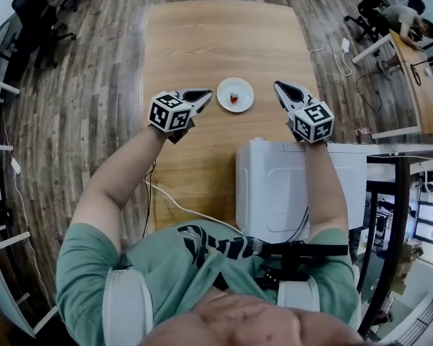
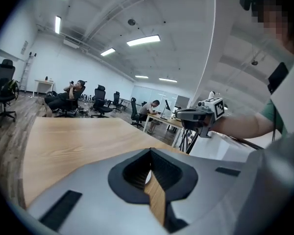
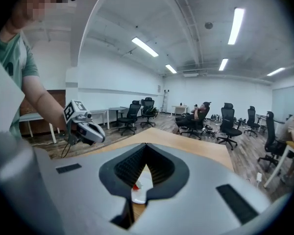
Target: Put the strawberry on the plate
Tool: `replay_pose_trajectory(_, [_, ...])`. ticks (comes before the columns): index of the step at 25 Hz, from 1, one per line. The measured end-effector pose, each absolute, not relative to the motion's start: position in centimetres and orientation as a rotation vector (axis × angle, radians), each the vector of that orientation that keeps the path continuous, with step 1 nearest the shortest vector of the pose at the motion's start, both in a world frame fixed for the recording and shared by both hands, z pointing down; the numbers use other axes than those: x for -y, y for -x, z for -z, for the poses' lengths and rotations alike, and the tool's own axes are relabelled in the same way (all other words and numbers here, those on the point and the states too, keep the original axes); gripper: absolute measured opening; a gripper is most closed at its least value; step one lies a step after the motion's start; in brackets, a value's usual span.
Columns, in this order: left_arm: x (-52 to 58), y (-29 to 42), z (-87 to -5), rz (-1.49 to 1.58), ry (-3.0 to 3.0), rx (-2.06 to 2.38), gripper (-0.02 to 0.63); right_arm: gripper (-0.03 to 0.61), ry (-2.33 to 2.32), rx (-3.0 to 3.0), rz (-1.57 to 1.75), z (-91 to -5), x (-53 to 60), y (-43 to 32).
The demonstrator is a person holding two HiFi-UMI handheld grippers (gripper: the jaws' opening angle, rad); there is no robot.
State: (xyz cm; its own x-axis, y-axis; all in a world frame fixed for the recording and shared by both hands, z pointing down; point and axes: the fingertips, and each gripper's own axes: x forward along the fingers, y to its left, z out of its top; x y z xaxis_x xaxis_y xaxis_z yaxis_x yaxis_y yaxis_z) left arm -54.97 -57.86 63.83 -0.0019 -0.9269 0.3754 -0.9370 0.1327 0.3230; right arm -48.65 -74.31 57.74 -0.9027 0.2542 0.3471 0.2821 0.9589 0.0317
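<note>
A small red strawberry [image 1: 234, 99] lies on a round white plate [image 1: 243, 87] in the middle of the wooden table [image 1: 202, 42]. My left gripper [image 1: 208, 91] hangs just left of the plate, pointing at it, jaws shut and empty. My right gripper [image 1: 278, 85] hovers just right of the plate, also shut with nothing held. In the right gripper view the plate [image 3: 143, 194] and the strawberry [image 3: 135, 185] show through the gap below the closed jaws, and the left gripper [image 3: 95, 133] is at the left. The left gripper view shows the right gripper [image 2: 186, 115] across the table.
A white box-shaped unit [image 1: 296, 186] stands at the table's near right, under my right forearm. A white cable [image 1: 175, 202] runs over the near table edge. Office chairs [image 1: 36, 20] and desks ring the table on the wooden floor; a person [image 1: 408, 21] sits at the far right.
</note>
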Motion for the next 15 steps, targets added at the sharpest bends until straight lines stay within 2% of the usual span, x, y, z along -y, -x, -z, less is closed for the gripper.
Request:
replay_pose_trajectory(6, [50.3,54.4,-57.2,0.025,-1.827,2.002,0.005,0.008,0.367,2.887,0.077,-50.4,70.8,48.5])
replay_pose_trajectory(15, [38.1,51.9,-48.6,0.014,-1.92,2.103,0.005,0.008,0.43,2.914,0.099,-45.1,59.5,44.3])
